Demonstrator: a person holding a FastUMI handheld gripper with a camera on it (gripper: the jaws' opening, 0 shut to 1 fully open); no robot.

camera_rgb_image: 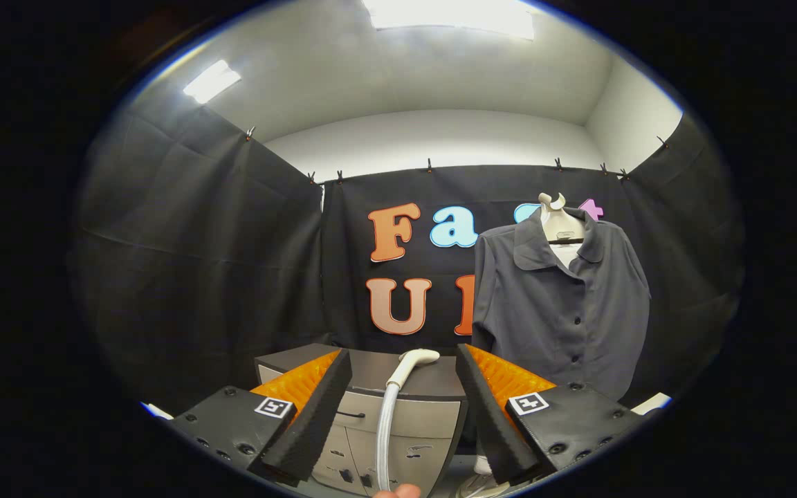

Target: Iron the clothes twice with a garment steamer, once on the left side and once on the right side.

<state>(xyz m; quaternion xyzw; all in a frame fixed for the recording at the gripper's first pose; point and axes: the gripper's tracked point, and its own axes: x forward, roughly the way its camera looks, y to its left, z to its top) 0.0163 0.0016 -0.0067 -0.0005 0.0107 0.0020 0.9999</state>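
While the gripper (404,387) stands apart around the white plastic steamer head (414,361), its hose could snag; grey shirt (564,311) at 2 o'clock.

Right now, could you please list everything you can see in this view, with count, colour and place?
shirt: one, dark grey, buttoned, on a hanger beyond the right finger, in front of the wall.
hanger: one, cream, inside the shirt's collar.
steamer head: one, cream, lying on the cabinet's top, ahead between the fingers.
hose: one, whitish, running down from the steamer head across the cabinet's front.
cabinet: one, grey with a darker top, just beyond the fingers, left of the shirt.
ceiling lights: two, white, overhead.
fingertip: one, a person's, below the hose.
fingers: two, spread apart, holding nothing.
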